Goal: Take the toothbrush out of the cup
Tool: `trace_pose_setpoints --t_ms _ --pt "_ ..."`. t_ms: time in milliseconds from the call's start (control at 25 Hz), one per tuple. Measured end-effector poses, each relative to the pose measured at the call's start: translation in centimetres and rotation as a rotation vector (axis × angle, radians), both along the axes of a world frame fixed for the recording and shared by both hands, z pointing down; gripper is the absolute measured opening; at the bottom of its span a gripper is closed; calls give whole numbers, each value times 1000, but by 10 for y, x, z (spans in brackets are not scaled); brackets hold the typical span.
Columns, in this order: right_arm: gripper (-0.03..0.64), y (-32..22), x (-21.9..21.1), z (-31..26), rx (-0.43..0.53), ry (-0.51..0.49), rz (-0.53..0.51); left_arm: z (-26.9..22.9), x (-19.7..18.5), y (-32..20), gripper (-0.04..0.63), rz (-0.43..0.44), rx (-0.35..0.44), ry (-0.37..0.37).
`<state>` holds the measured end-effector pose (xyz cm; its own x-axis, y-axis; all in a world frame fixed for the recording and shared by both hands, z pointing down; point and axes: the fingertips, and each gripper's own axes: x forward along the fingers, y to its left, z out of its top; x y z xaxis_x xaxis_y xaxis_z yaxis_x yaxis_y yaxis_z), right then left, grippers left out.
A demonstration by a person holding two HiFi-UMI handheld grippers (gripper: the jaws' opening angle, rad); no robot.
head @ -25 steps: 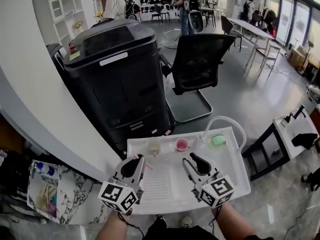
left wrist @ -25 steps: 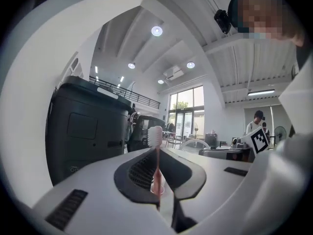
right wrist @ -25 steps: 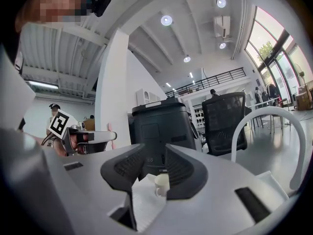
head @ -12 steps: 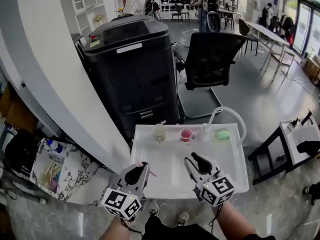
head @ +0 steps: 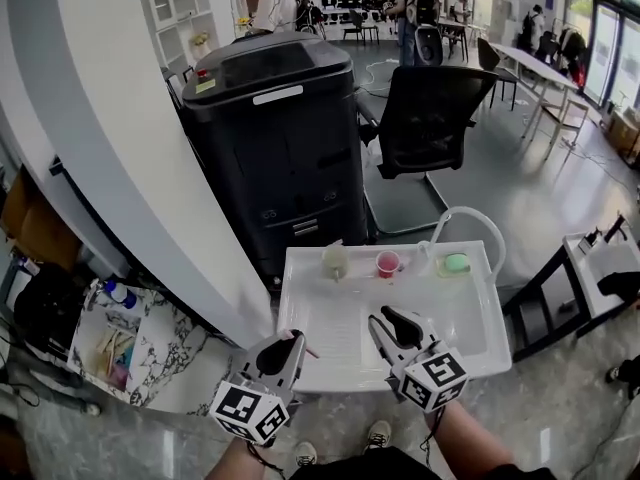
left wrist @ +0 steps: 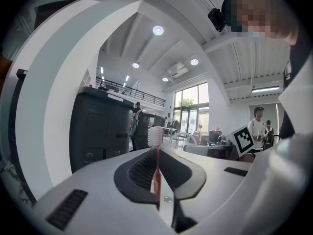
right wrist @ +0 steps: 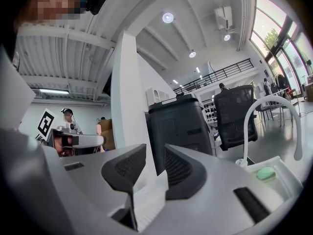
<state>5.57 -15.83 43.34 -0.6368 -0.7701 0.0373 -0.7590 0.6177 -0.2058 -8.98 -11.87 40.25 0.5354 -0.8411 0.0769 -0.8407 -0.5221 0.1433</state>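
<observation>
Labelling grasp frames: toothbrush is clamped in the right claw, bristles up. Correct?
Wrong claw. The toothbrush is clamped in the left claw, bristles up; the left gripper view shows it. The right claw, its jaws just closing a little, has nothing between them.

left gripper (head: 290, 340), lower left: white shell, black ribbed pads (left wrist: 142, 173), small screw (left wrist: 167, 199), cube (head: 247, 411) with black square markers | right gripper (head: 385, 320), lower centre: same build | clothing (head: 350, 465), bottom edge: dark
</observation>
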Motion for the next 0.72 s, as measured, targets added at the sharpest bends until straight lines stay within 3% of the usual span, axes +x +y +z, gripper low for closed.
trace_pose_setpoints --t_ms 400,720 --pt "94 44 -56 -4 1 26 170 3 -60 19 32 167 9 29" --pt "48 96 -79 3 -12 37 302 8 -83 52 32 277 5 49"
